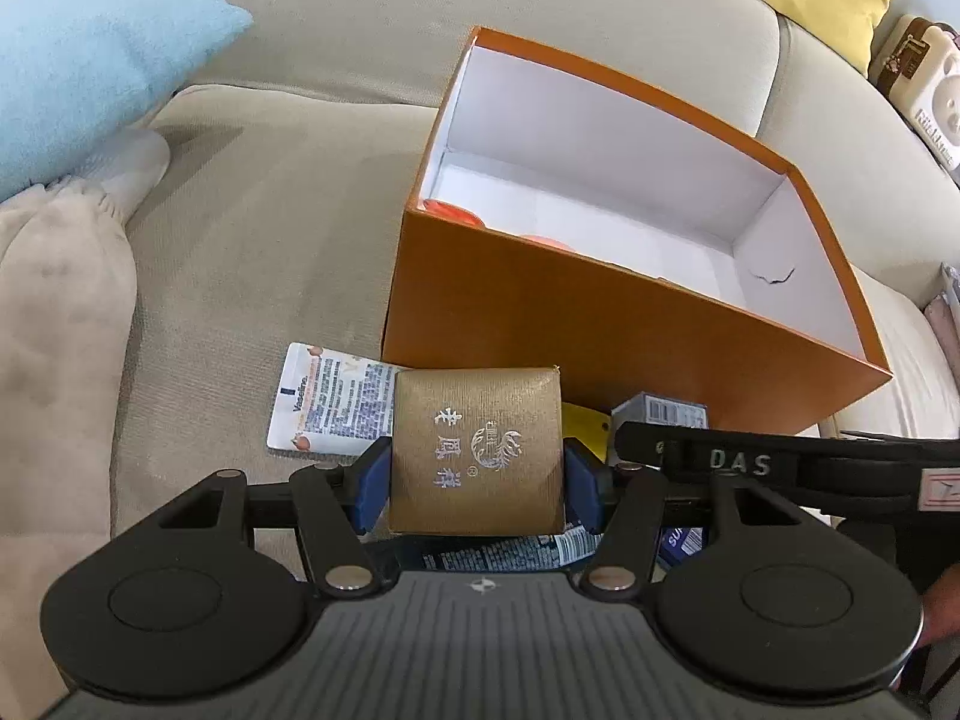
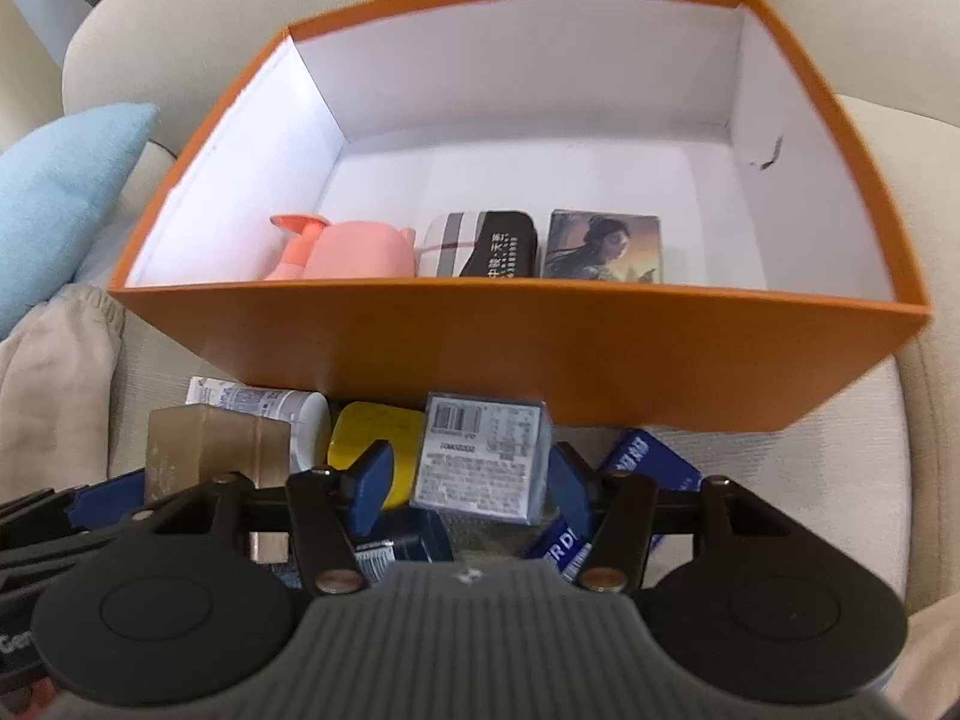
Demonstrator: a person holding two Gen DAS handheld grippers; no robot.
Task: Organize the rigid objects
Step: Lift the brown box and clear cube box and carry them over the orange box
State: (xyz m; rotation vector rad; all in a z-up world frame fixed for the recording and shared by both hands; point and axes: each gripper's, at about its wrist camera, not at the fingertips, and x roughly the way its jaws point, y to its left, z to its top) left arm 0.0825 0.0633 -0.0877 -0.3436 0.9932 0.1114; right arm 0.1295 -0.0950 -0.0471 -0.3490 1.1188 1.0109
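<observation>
A gold box point(image 1: 477, 450) with silver characters is clamped between the blue pads of the left gripper point(image 1: 477, 474), lifted above clutter on the beige sofa point(image 1: 240, 252). Behind it a white tube point(image 1: 327, 399) is seen lying, just before the orange box point(image 1: 600, 324). In the right gripper point(image 2: 468, 483), a grey barcoded carton point(image 2: 480, 459) sits between the pads; whether it is pressed cannot be told. A yellow item point(image 2: 372, 429) and blue packets point(image 2: 654, 468) lie alongside. Inside the orange box, along the near wall, a pink object point(image 2: 354, 252), a striped case point(image 2: 474, 243) and a picture box point(image 2: 603, 246) are lined up.
</observation>
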